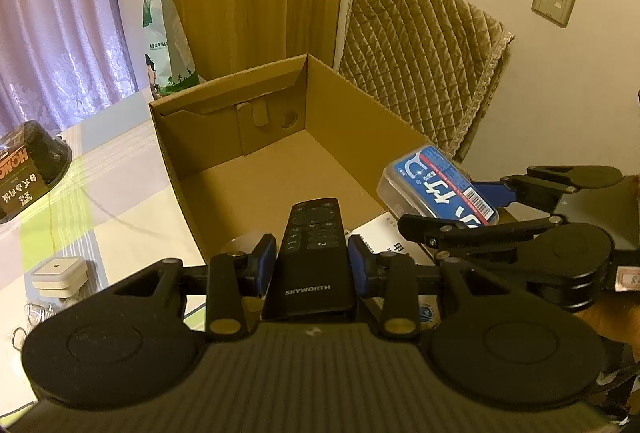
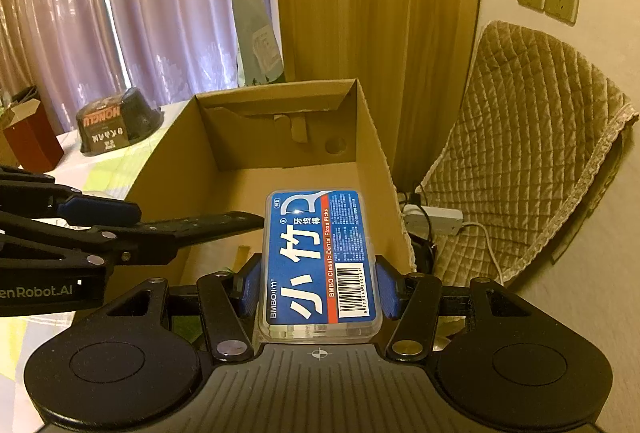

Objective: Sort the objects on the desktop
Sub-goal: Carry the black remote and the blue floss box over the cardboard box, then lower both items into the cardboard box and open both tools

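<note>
Jaws of left gripper [image 1: 312, 265] clamped on remote [image 1: 310, 257], tip over cardboard box [image 1: 224, 169] near edge. Right gripper [image 2: 319, 287] jaws clamped on floss-pick case [image 2: 319, 261], above box's near right corner.

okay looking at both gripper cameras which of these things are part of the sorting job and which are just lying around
Part of the job:
remote control, held in the left gripper
floss pick box, held in the right gripper
open cardboard box, apparently the bin

Just lying about:
black bowl
quilted chair cover
green-and-white bag
white power strip
</note>
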`<state>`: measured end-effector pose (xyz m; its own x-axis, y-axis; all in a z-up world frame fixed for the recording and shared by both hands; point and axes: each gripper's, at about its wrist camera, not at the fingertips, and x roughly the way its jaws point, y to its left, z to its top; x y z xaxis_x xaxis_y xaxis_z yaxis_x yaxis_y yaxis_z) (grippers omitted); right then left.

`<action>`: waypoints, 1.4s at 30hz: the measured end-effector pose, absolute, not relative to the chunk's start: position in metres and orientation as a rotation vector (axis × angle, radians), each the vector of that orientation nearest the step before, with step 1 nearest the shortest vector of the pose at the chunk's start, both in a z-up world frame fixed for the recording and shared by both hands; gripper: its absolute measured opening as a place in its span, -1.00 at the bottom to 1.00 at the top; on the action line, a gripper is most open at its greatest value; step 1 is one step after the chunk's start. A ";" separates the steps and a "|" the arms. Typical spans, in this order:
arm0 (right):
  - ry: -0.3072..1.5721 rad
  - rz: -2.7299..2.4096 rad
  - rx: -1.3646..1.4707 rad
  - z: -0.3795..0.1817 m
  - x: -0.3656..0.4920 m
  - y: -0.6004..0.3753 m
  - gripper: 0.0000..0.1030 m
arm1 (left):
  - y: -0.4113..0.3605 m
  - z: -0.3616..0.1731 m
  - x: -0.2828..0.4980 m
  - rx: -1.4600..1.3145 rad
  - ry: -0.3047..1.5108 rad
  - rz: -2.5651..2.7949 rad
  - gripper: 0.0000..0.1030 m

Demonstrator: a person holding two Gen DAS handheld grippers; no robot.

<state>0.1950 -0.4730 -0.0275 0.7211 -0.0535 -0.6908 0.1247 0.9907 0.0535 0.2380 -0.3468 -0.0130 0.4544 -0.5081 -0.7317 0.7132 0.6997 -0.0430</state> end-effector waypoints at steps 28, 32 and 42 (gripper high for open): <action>0.791 -0.078 0.105 -0.037 0.203 -0.467 0.08 | -0.341 -0.012 0.242 0.282 0.790 -0.740 -0.70; 0.798 -0.072 0.093 -0.038 0.206 -0.464 0.09 | -0.338 -0.011 0.243 0.273 0.786 -0.735 -0.70; 0.785 -0.082 0.085 -0.040 0.206 -0.461 0.23 | -0.329 -0.008 0.244 0.250 0.776 -0.713 -0.30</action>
